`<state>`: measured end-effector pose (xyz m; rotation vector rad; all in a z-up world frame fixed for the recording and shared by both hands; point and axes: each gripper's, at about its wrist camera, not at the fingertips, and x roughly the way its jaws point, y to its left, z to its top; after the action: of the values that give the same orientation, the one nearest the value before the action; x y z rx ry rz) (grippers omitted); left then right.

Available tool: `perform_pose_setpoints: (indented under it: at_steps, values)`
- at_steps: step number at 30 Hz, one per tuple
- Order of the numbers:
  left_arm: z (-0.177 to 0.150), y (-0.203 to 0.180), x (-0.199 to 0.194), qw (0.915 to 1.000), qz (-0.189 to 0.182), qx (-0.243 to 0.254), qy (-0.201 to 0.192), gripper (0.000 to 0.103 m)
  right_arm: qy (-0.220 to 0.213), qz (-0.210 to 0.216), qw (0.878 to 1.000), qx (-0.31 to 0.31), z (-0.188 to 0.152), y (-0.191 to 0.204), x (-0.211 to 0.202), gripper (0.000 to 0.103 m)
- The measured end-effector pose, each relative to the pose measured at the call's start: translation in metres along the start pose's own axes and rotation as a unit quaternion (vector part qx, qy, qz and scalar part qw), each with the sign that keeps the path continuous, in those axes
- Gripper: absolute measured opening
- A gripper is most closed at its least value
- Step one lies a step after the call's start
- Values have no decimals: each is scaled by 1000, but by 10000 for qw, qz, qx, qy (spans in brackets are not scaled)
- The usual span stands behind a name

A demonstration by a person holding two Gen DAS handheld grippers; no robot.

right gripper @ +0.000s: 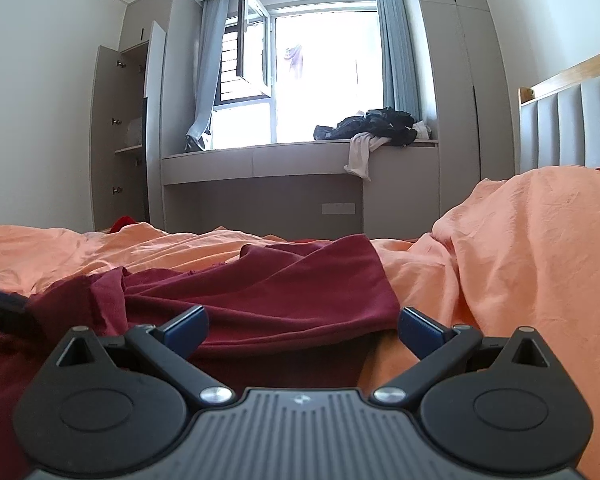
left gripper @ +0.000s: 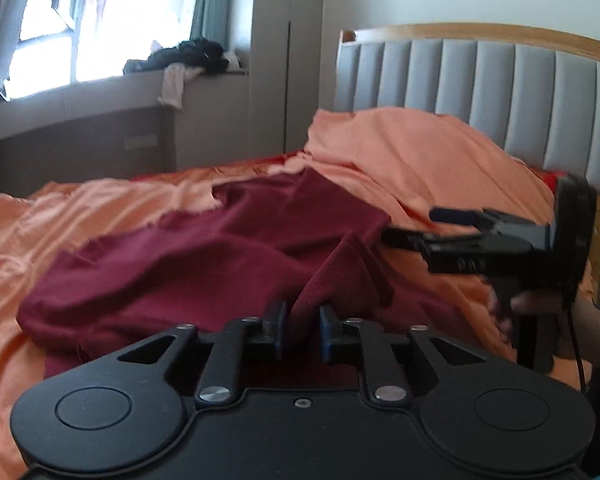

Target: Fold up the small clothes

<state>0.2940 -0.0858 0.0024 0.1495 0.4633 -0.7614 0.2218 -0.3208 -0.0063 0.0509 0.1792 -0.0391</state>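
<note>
Left gripper (left gripper: 302, 334) low over the bed, pointing slightly downward; its fingers (left gripper: 277, 330) stand a little apart with a raised fold of the maroon garment (left gripper: 204, 256) between them, cloth lying against both pads; whether they pinch it I cannot tell. Right gripper (right gripper: 302, 334) held near level just above the bedding; its fingers (right gripper: 186, 330) spread wide, the garment's near hem lying in the gap, untouched by either pad. The left view alone shows the right gripper from the side, at the garment's right edge, with the person's hand (left gripper: 540, 308) under it on the handle. The garment lies rumpled on the orange sheet (right gripper: 520, 248). Farther off, a padded grey headboard (left gripper: 480, 76); the right view shows the window seat (right gripper: 260, 160) with a dark clothes pile (right gripper: 380, 122).
</note>
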Motion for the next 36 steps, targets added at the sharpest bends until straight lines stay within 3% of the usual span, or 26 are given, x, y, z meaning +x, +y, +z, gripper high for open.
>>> perform_pose_setpoints:
  at_steps: [6,8,9,11,12,16,21,25,28,30,33,35,36]
  values:
    - [-9,8,-26,9996,-229,-25,134,54,-25,315,9995,-82,0,9,-1,103]
    - [-12,15,-36,9997,-202,-94,129,70,0,444,9988,-191,-1,14,-1,103]
    - [-11,19,-42,9998,-132,-148,92,76,37,526,9983,-258,-1,18,-1,103]
    - [-9,30,-51,9994,194,-288,14,98,171,721,9965,-380,-3,25,0,103]
    - [-9,36,-55,9985,412,-362,-35,102,241,798,9955,-442,-4,28,0,103]
    - [-5,73,-58,9901,1094,-863,-148,102,410,985,9914,-757,-9,40,2,103]
    - [4,144,-46,9668,1868,-1734,-178,102,428,1075,9884,-989,-14,51,1,103]
    - [8,201,-23,9528,2283,-2000,-8,102,504,1113,9878,-970,-18,52,3,103]
    - [5,241,-1,9488,2215,-2230,298,92,555,1134,9875,-947,-21,48,6,103]
    - [2,265,11,9452,1908,-2607,462,88,584,1149,9872,-937,-23,47,7,103]
    - [-7,289,18,9321,1442,-3295,434,75,633,1174,9868,-917,-25,45,9,103]
    - [-9,294,21,9256,1185,-3574,375,52,661,1198,9866,-888,-26,43,11,103]
    - [-9,296,22,9242,1035,-3655,379,46,675,1212,9865,-872,-26,42,12,103]
